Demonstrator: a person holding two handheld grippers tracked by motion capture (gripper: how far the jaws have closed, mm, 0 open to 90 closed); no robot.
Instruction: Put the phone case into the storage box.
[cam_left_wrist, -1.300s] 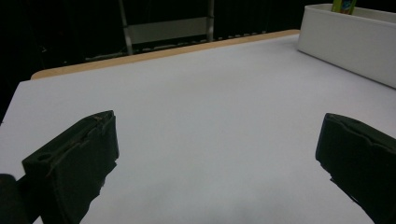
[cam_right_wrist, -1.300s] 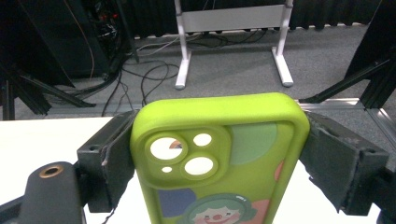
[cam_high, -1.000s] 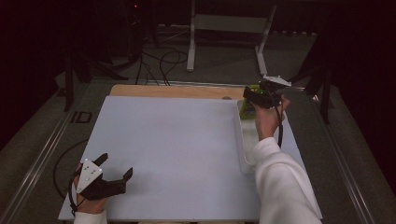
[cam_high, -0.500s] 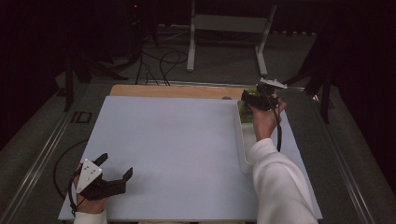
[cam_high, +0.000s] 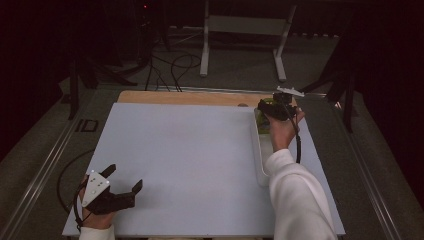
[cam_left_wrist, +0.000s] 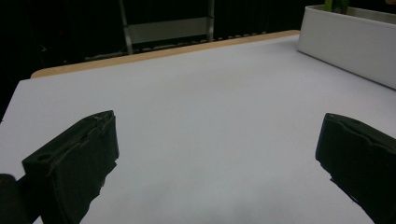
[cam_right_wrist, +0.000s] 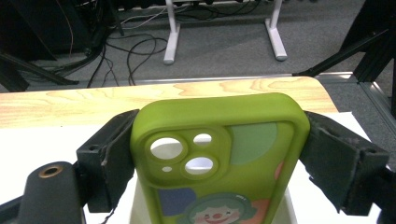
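Item: green phone case (cam_right_wrist: 219, 154), printed with a clown face, camera cut-outs at its upper end. Location: above the white tray (cam_high: 260, 150) near the worktop's (cam_high: 190, 150) far right corner, clamped across its width by the right hand-held gripper (cam_high: 272, 107). Handling: likely light, rubbery and pliable; a squeeze on the long edges should bow it, so a moderate grip near mid-length suits. Left hand-held gripper (cam_high: 120, 192): jaws wide apart, holding nothing, at the near left corner. Obscured: the case's lower end is cut off; the tray's interior is hidden.
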